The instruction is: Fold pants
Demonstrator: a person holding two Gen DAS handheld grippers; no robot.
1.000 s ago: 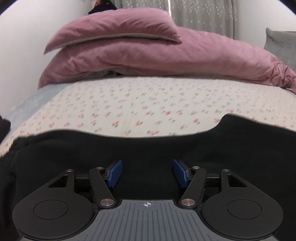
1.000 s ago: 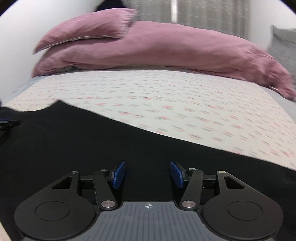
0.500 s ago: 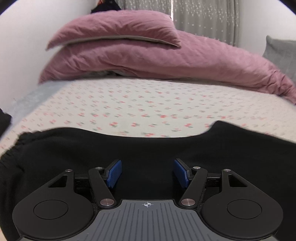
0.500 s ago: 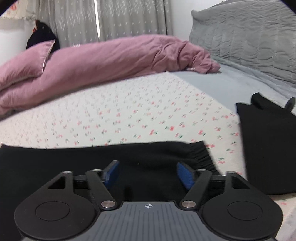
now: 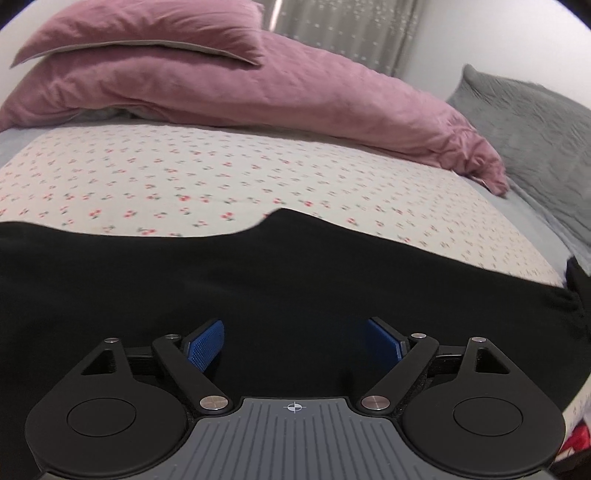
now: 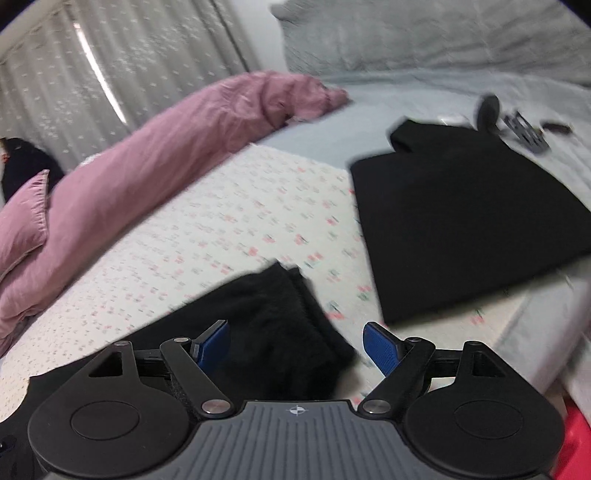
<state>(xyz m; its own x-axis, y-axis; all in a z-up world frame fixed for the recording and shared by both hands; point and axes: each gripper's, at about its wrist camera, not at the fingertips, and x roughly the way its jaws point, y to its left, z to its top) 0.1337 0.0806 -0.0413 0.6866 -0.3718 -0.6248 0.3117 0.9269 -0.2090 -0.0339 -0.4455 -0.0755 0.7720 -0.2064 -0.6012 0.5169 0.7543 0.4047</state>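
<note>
Blue pads on my left tool (image 5: 294,341) stand wide apart, having just been opening, with nothing pinched between them; only the black pants (image 5: 258,280) lie flat beneath. My right tool (image 6: 295,345) is likewise wide and has just been opening, its pads hovering over the gathered end of the pants (image 6: 273,325) without pressing it. I see the pants spread as one long dark band across the near edge of the bed (image 5: 207,177), on a white sheet dotted with small red flowers. One folded black garment (image 6: 461,218) lies apart to the right. Behind are two pink pieces, a pillow (image 5: 140,33) on a rolled duvet (image 5: 295,96), one grey quilted headboard (image 6: 424,33) and pale curtains (image 6: 129,66).
</note>
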